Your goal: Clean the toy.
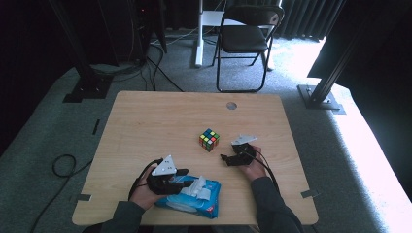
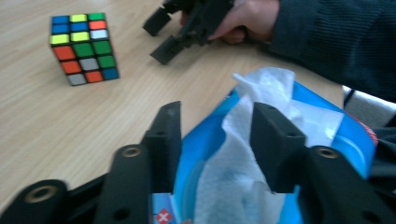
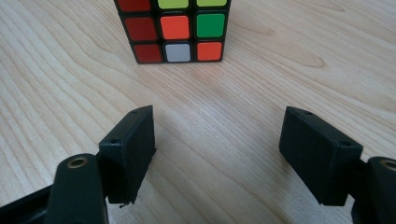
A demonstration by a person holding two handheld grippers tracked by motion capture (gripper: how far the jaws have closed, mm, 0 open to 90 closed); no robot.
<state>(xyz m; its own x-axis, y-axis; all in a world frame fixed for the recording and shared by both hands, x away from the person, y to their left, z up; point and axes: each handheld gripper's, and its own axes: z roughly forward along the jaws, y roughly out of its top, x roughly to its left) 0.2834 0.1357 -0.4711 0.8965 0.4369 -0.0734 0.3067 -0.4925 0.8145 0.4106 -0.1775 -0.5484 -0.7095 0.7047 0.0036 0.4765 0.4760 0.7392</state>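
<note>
Blurred white wipe (image 2: 233, 186) between left gripper (image 2: 215, 135) jaws, grip unclear.

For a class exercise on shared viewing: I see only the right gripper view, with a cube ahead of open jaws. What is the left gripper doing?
Observer: The left gripper straddles a white wipe sticking out of a blue pack.
Operator: Is the wipe pinched?
Observer: No. Blue pack shows between the wipe and one jaw.
Operator: What lies beyond the cube?
Observer: In the high view, a round hole near the far edge of the table.
</note>
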